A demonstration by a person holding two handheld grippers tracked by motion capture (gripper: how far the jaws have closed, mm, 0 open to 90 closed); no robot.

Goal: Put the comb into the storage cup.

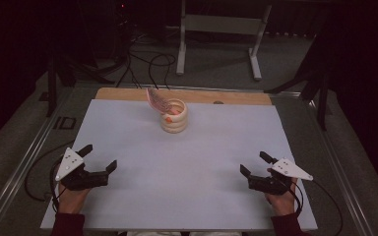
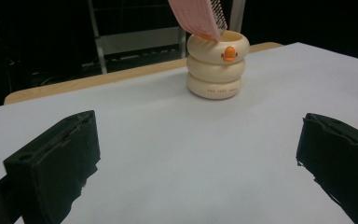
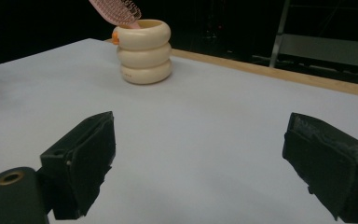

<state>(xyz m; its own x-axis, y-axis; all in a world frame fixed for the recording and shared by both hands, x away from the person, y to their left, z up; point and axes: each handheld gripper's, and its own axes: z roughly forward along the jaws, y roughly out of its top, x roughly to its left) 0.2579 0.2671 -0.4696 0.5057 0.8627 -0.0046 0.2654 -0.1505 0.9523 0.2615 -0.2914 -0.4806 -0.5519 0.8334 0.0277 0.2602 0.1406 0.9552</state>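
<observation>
Brush (image 1: pixel 156 100) leans in ringed holder (image 1: pixel 174 118), well apart from left tongs (image 1: pixel 100 157) and right tongs (image 1: pixel 255 163), both spread wide

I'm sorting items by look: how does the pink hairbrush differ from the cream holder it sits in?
The hairbrush is pink and flat with bristles; the holder is cream, built like three stacked rings. The hairbrush leans tilted out of the top; the holder stands upright on the white table. The holder bears an orange beak; the hairbrush does not.
</observation>
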